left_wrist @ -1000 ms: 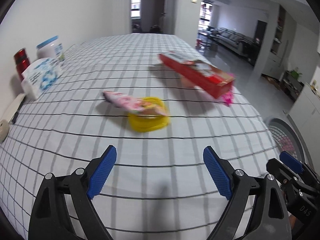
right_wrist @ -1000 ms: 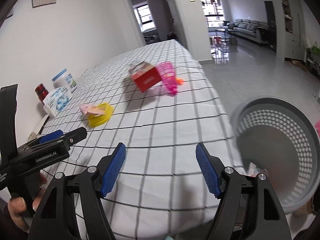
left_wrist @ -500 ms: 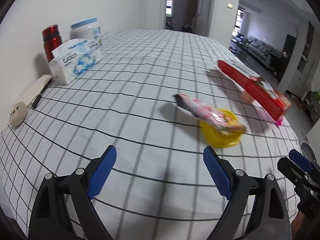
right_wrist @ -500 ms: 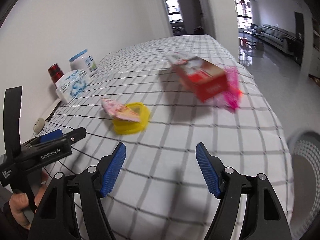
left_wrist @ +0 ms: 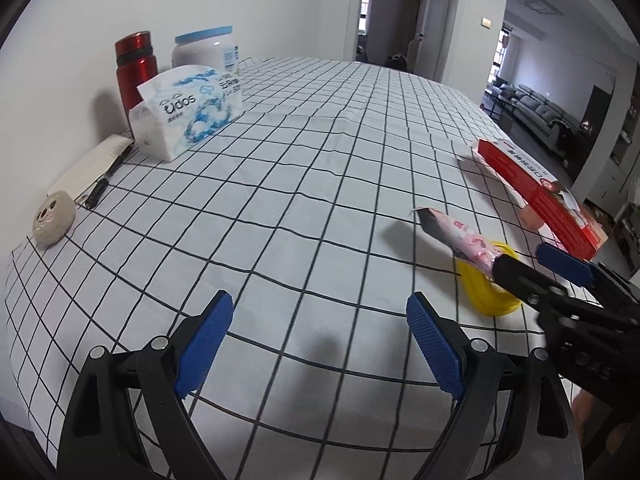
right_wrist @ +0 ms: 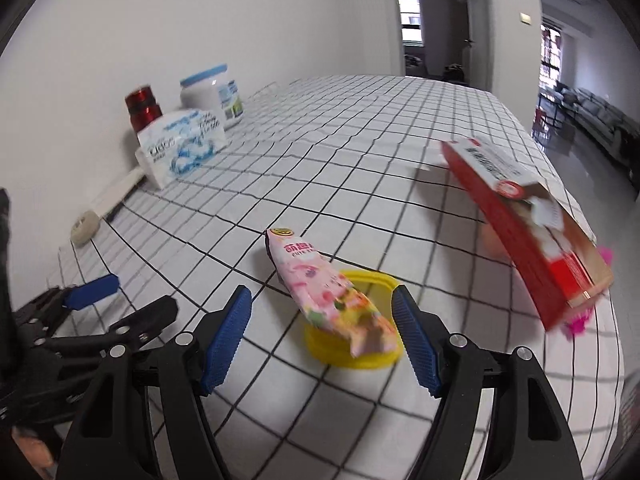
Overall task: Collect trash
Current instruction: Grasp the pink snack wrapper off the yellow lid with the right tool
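Along the table's [left_wrist: 320,168] wall edge I see a small round figure with a face [left_wrist: 54,219], a flat white item with a black pen beside it, a tissue pack [left_wrist: 188,114], a red flask [left_wrist: 135,66] and a white jar with a blue lid [left_wrist: 206,48] behind the pack. My left gripper [left_wrist: 318,340] hangs over bare checked cloth near the table's near edge, its blue pads spread wide with nothing between them. Further right, my right gripper [right_wrist: 322,334] is also spread wide, and its pads flank the near end of the pink snack wrapper [right_wrist: 328,296], which lies tilted across a yellow lid [right_wrist: 354,344]; I cannot tell whether the pads touch either one. Toward the table's right edge a red carton [right_wrist: 532,232] sits propped at a slant, with something bright pink [right_wrist: 580,320] poking out from under its near end, too blurred to name.
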